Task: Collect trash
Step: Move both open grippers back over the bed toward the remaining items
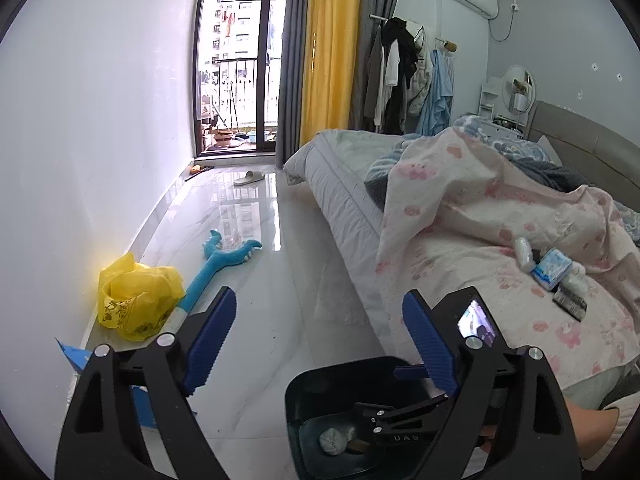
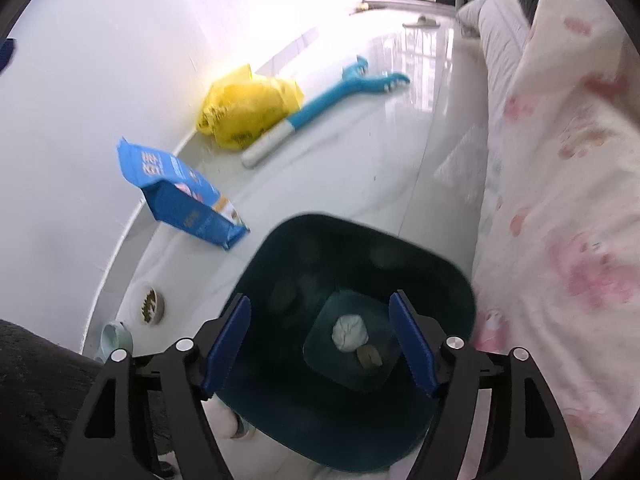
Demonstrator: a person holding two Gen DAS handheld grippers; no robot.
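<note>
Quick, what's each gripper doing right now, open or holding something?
Left gripper: open, holding nothing.
Right gripper: open, empty, above the dark bin.

Bare floor (image 2: 360,152) between bed (image 2: 560,200) and wall; bin (image 2: 304,228) mouth unobstructed

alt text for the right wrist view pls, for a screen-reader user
The open, empty right gripper hangs over a dark bin holding a crumpled white wad and a small brownish scrap. On the floor by the wall lie a blue bag, a yellow plastic bag and a blue toy; a pink-print bedspread fills the right.
</note>
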